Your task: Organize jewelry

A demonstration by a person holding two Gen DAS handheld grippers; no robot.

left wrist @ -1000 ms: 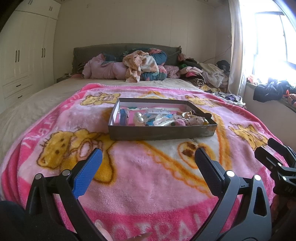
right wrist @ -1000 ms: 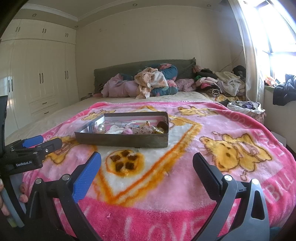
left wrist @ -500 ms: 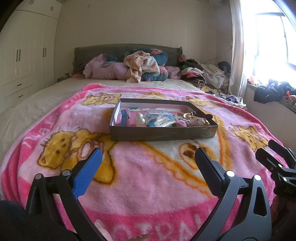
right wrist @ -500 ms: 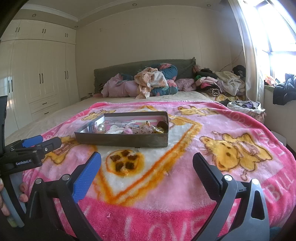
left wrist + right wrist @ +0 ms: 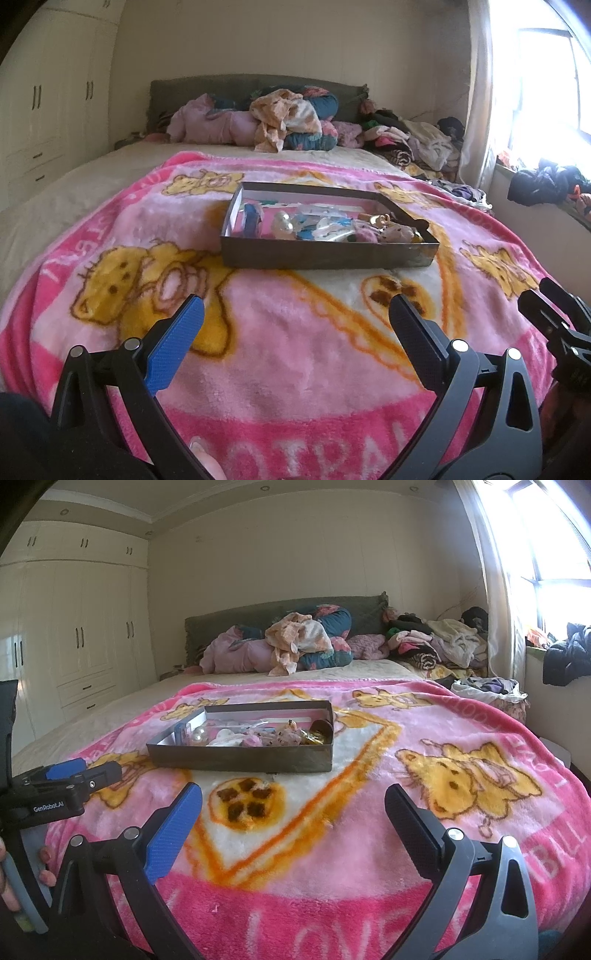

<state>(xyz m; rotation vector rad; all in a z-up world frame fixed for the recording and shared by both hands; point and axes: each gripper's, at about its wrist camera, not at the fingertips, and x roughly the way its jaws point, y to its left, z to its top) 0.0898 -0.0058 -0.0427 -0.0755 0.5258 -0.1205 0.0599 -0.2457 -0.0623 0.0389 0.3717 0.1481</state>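
Jewelry lies heaped in a shallow dark tray out on the pink bear-print blanket, well ahead of both grippers. Nearest the lens, the left gripper hangs above the blanket with its jaws spread wide and nothing between them — one blue pad, one black. The right gripper is likewise released and empty, level with it on the right; from its camera the left tool shows at the frame's left edge, fingertips of the person's hand curled on its handle. Beyond the jaws, the tray sits near the blanket's middle, just past a paw-print patch. Inside it are pale beads, a blue piece at the left end, pinkish bits and gold items at the right — the smaller ones too blurred to name. Farther back, piled clothes lean against a grey headboard.
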